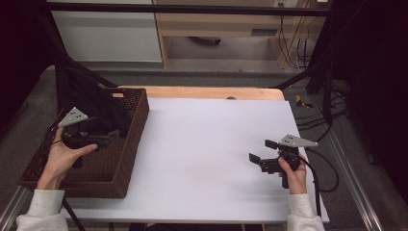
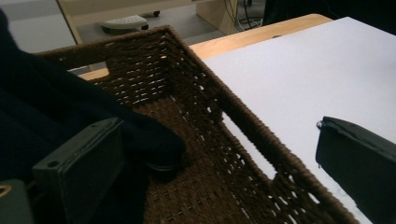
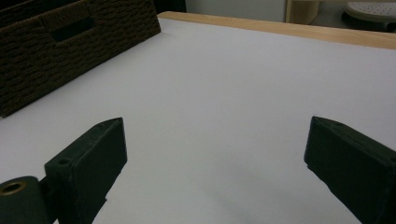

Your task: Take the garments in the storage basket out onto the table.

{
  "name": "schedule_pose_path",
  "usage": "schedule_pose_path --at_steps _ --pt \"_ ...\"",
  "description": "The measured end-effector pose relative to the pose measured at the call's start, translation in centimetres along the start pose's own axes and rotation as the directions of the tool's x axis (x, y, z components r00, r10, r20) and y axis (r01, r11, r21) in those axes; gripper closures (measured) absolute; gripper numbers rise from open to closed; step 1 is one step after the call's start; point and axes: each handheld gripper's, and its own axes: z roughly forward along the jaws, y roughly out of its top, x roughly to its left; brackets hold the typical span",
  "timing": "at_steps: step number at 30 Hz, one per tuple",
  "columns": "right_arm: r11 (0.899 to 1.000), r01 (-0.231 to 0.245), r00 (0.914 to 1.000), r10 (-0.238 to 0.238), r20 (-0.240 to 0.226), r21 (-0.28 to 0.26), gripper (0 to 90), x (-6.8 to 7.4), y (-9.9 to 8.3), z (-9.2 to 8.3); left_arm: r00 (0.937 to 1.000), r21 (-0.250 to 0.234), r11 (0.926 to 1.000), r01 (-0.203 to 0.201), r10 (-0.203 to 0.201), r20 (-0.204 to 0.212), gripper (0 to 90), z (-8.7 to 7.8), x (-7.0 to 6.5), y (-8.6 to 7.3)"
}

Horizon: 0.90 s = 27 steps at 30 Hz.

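A brown woven basket (image 1: 136,132) stands at the table's left edge, and a dark cloth (image 1: 94,98) is heaped in its far half. My left gripper (image 1: 109,136) hovers over the basket, pointing right. In the left gripper view its jaws stand wide open (image 2: 219,163), the left one beside the dark cloth (image 2: 51,107), the right one out over the white table, and the basket (image 2: 247,116) rim runs between them. My right gripper (image 1: 262,150) is held low over the white table at the right, open (image 3: 219,163), with nothing between its jaws.
The white table top (image 1: 207,139) stretches between basket and right gripper, with a wooden strip (image 1: 207,92) along its back. Cables (image 1: 329,120) hang off the right side. Black frame posts rise at both back corners. The basket (image 3: 56,51) shows its handle slot in the right gripper view.
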Motion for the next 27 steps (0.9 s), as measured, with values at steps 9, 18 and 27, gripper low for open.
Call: schedule_pose_path --at_steps 9,18,27 --pt "1.0 0.0 1.0 0.0 0.001 0.001 6.1 0.0 0.0 0.0 0.9985 0.012 0.9995 0.03 -0.029 -0.047 0.7 -0.3 1.9 0.0" --pt "1.0 0.0 1.0 0.0 0.006 0.003 6.1 -0.1 0.0 0.1 0.9894 0.015 0.9976 0.068 -0.066 -0.129 0.7 -0.6 4.8 -0.2" --pt "1.0 -0.008 0.9999 0.008 0.009 0.005 6.2 -0.2 -0.2 0.1 0.9793 0.036 0.9954 0.089 -0.081 -0.185 0.8 -0.3 6.8 -0.4"
